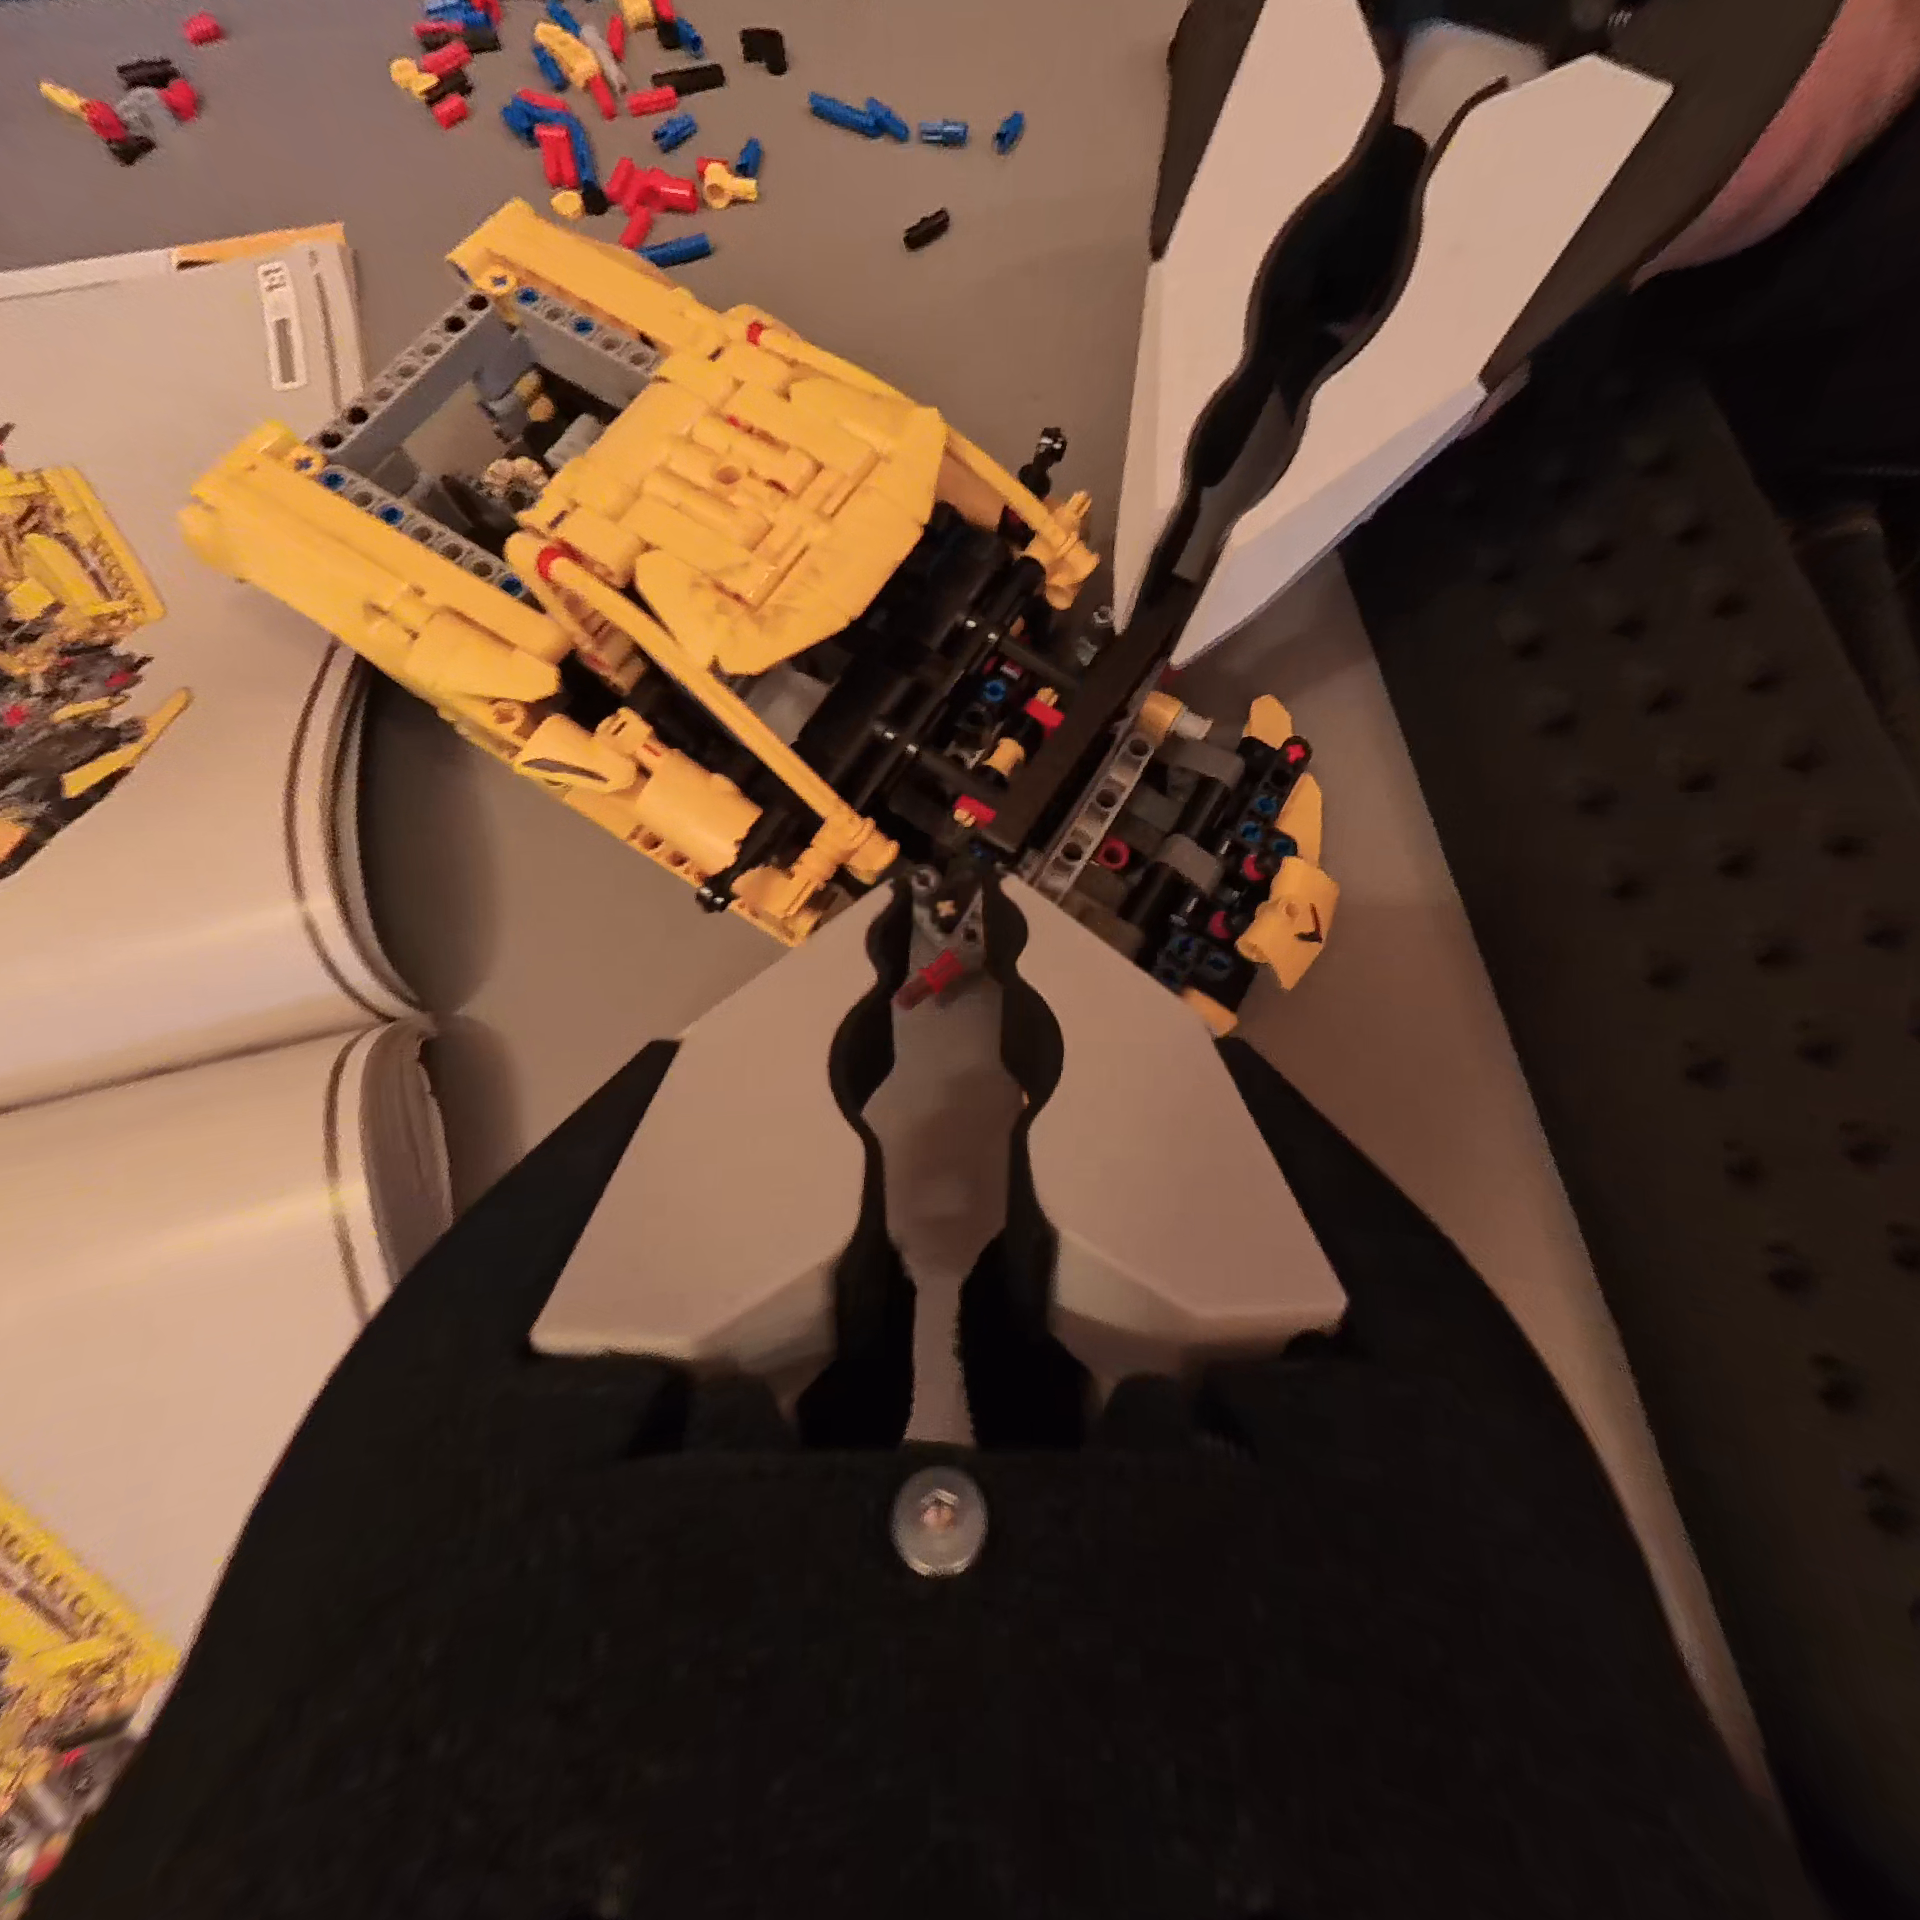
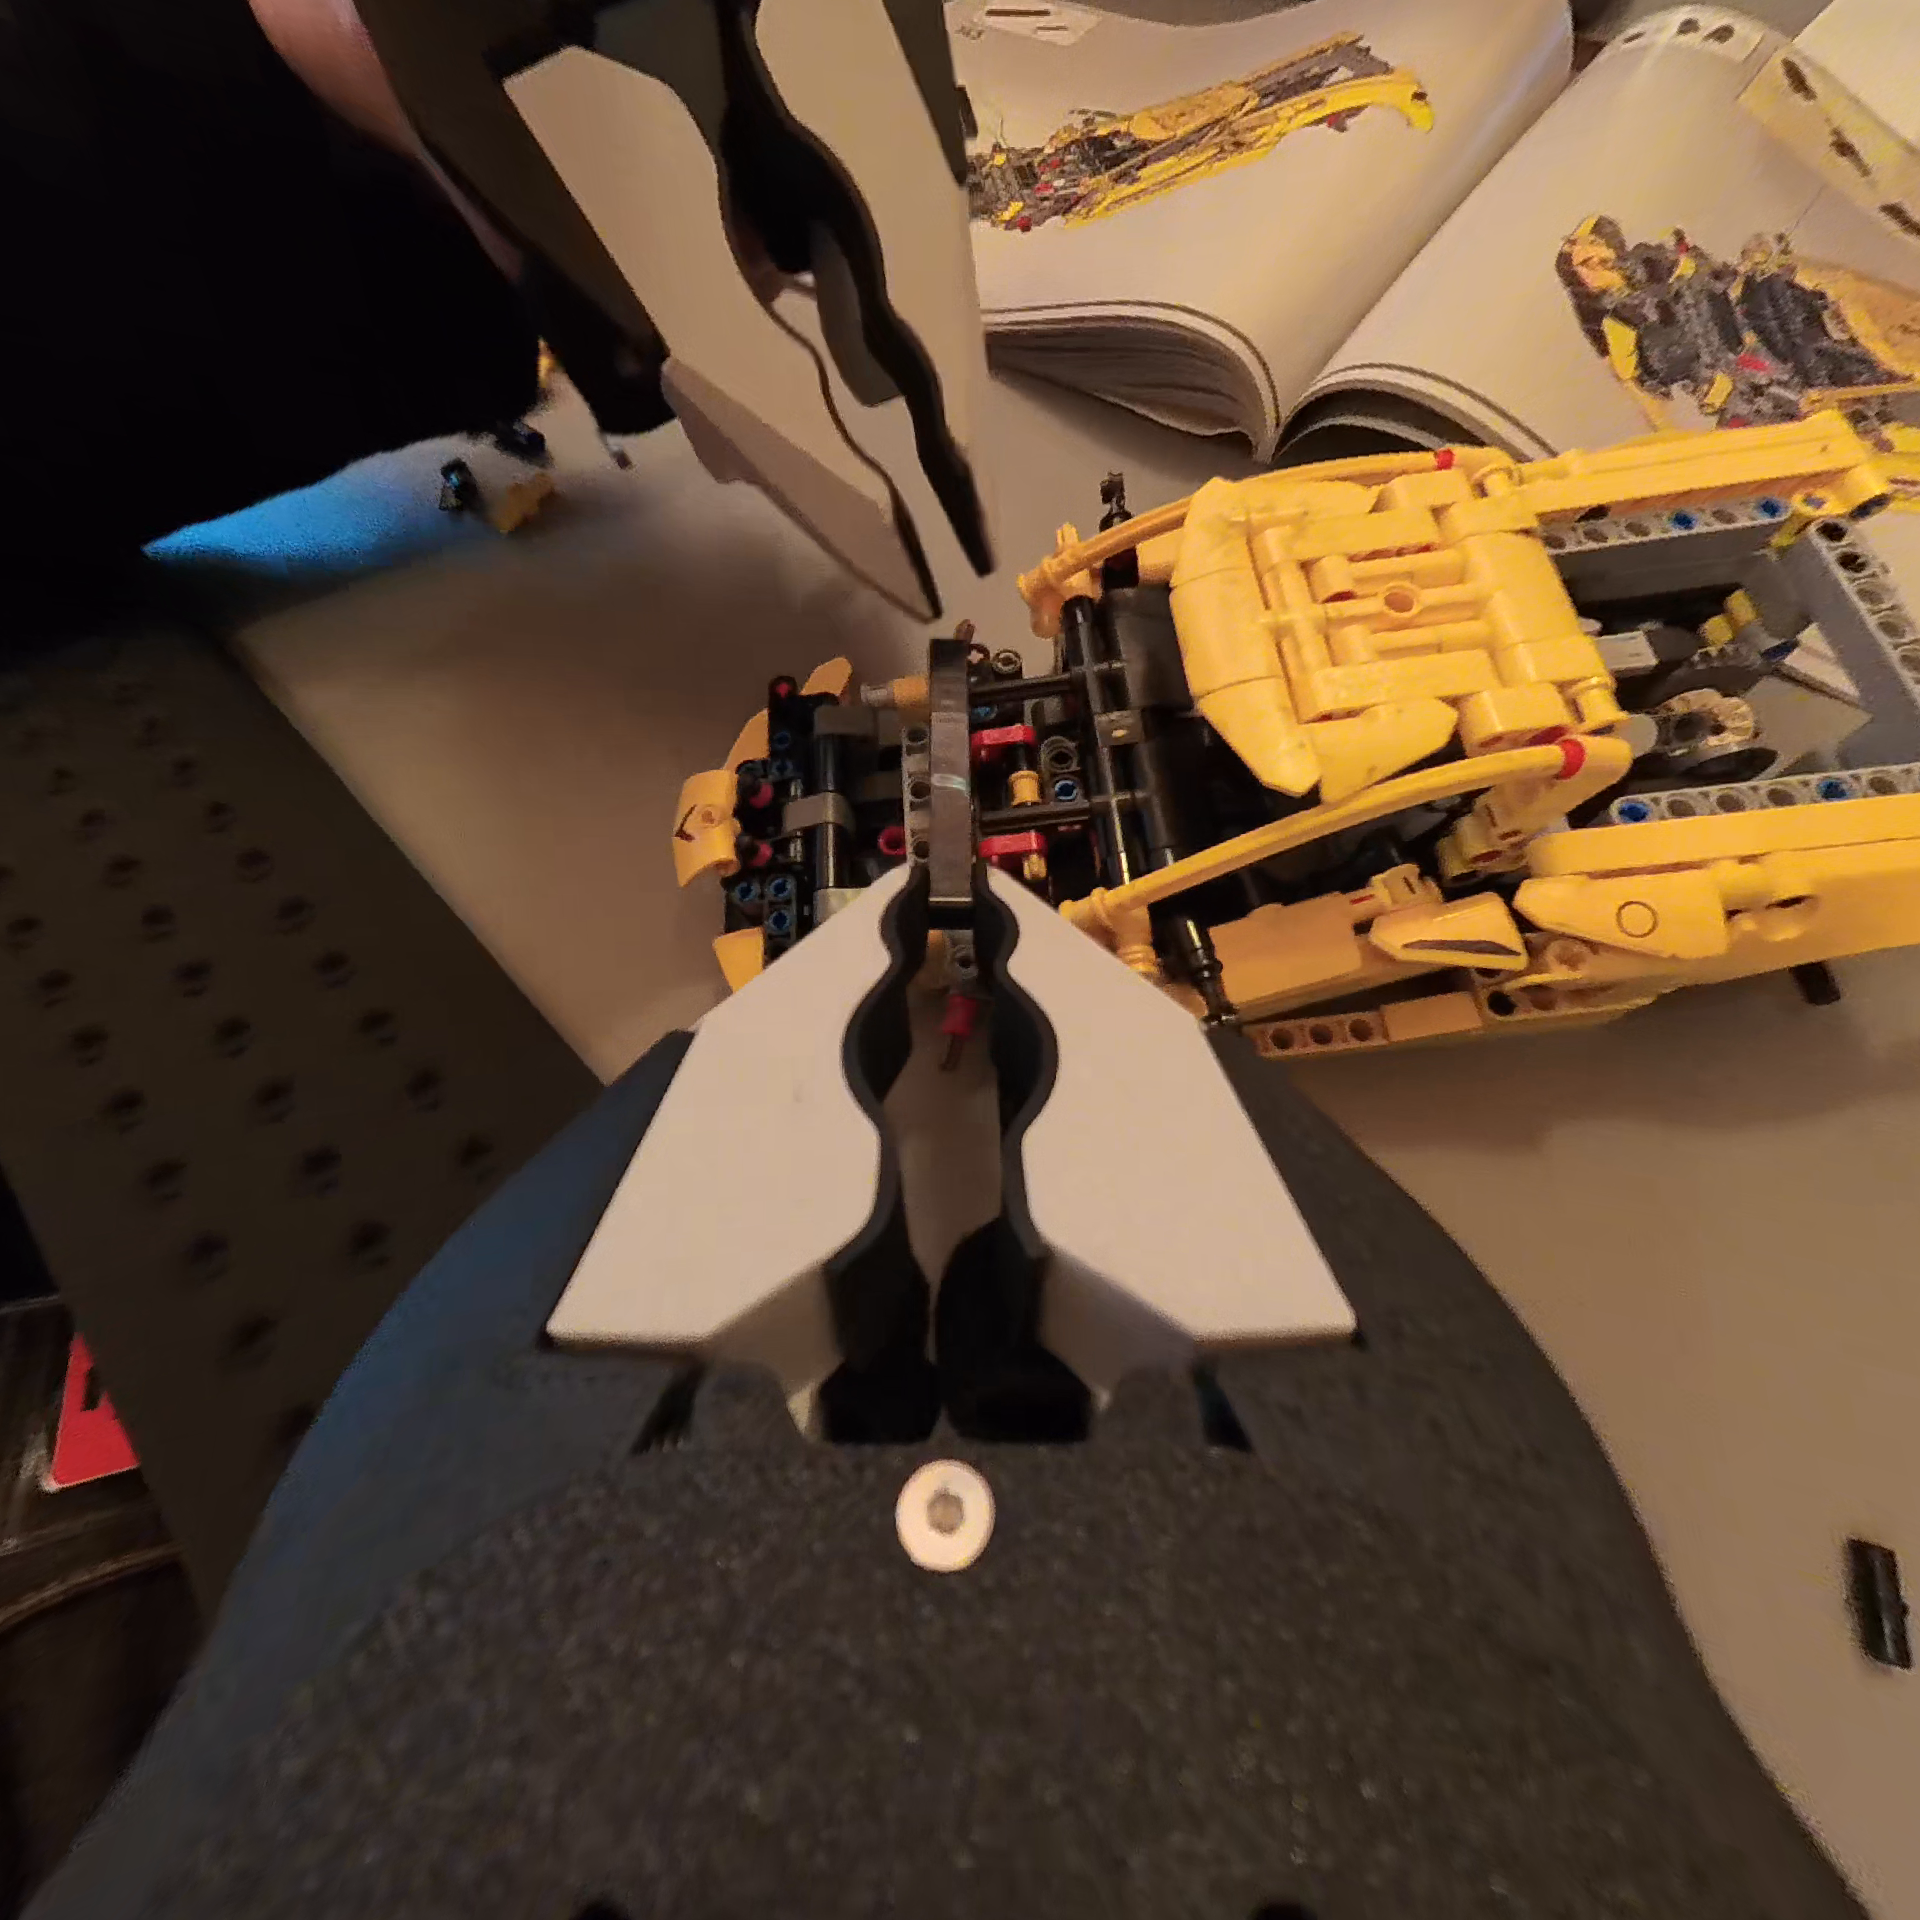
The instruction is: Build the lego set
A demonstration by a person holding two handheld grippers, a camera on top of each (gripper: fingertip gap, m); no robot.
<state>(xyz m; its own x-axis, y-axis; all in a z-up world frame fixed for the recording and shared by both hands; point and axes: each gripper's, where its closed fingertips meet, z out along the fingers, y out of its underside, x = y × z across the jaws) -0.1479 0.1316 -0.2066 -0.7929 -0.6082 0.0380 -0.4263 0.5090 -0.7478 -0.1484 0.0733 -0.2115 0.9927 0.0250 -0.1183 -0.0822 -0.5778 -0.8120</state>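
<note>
The yellow car (image 1: pixel 665 582) lies on the grey counter (image 1: pixel 1039 239), just ahead of both claws, its long axis running from the unfinished black front end near the claw tips away to the open grey frame at the far end. Its body is smooth yellow panels with curved yellow hoses along the sides; the near end shows bare black beams studded with blue and red pins. The left claw (image 1: pixel 940 914) is nearly closed, its tips pinching a small grey and red piece (image 1: pixel 940 971) at the car's front corner. The right claw (image 2: pixel 948 914) is shut on a long black beam (image 2: pixel 948 790) that stands across the car's front, pointing away from the claw. Loose pins (image 1: pixel 582 114) lie scattered beyond the car; an open manual (image 2: pixel 1299 343) lies beside it.
</note>
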